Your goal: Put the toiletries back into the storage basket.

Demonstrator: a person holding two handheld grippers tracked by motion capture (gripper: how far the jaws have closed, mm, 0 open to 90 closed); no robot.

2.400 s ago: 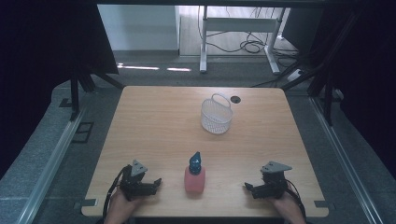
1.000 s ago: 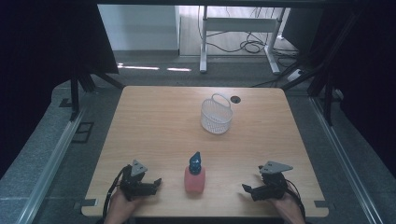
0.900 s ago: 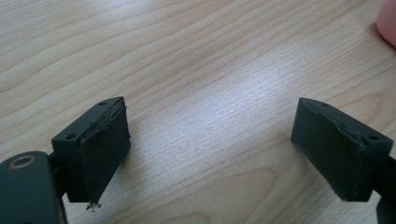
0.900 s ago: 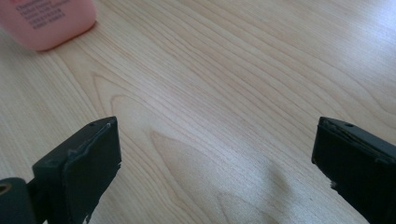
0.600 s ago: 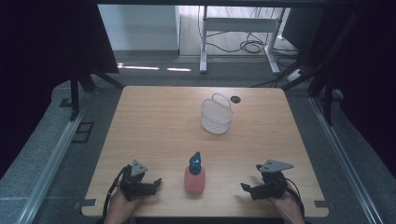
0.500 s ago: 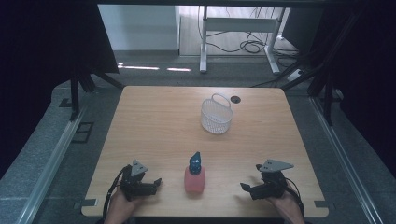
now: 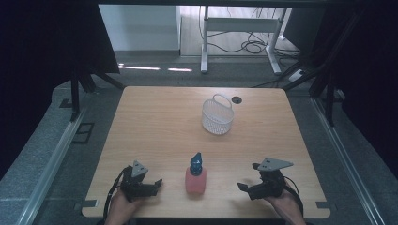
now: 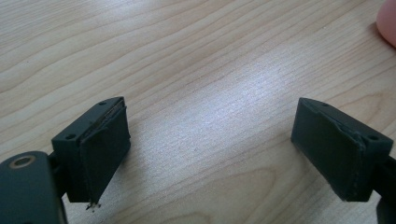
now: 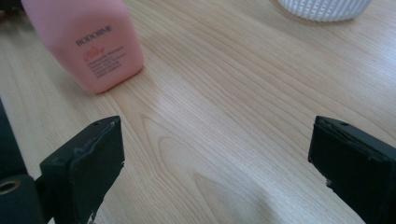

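With the left tool resting wide open and empty on the desk, swing the equally wide, empty right tool leftward to straddle the upright pink bottle between them, squarely before squeezing.

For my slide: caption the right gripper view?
Open right tongs face a pink bottle on the wooden table.

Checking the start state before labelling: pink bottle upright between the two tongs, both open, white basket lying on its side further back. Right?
One thing is off: the white basket stands upright, handle up, as the high view shows. The pink bottle does stand between the left tongs and right tongs, both open.
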